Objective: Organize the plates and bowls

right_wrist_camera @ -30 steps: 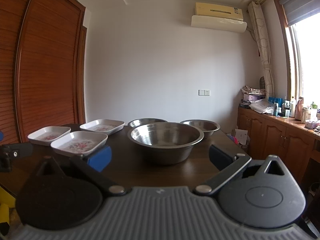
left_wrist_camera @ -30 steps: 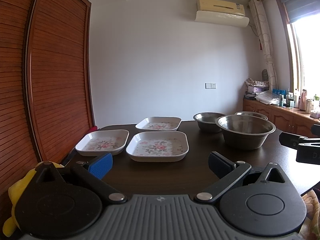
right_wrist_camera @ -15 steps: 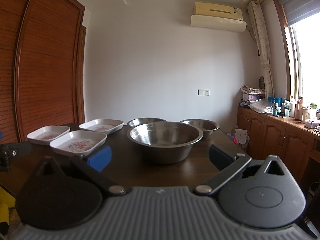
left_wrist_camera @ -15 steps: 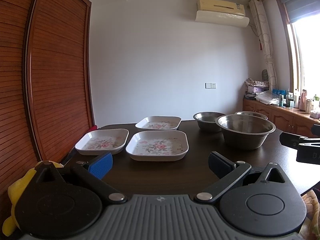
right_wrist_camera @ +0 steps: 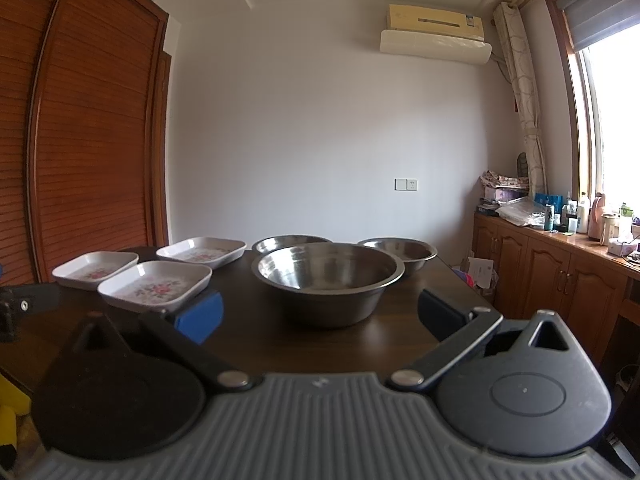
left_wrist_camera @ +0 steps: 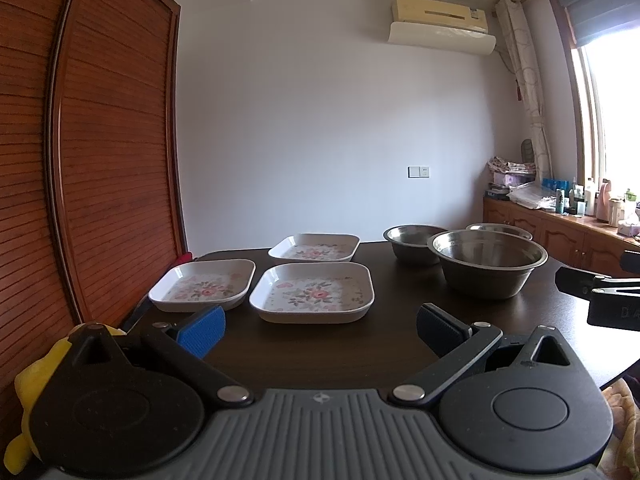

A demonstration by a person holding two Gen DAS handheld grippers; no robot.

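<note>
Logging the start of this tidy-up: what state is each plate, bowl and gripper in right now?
Near plate: upright, empty, unstacked.
Left plate: upright, empty, unstacked.
Far plate: upright, empty, unstacked.
Big bowl: upright, empty, on the table.
Far-left bowl: upright, not nested.
Far-right bowl: upright, not nested.
Left gripper: open, holding nothing.
Right gripper: open, holding nothing.

The right tongs (right_wrist_camera: pixel 318 314) gape empty above the dark tabletop (right_wrist_camera: pixel 248 336), facing the large steel bowl (right_wrist_camera: pixel 327 280), with three floral plates (right_wrist_camera: pixel 155 285) left.
</note>
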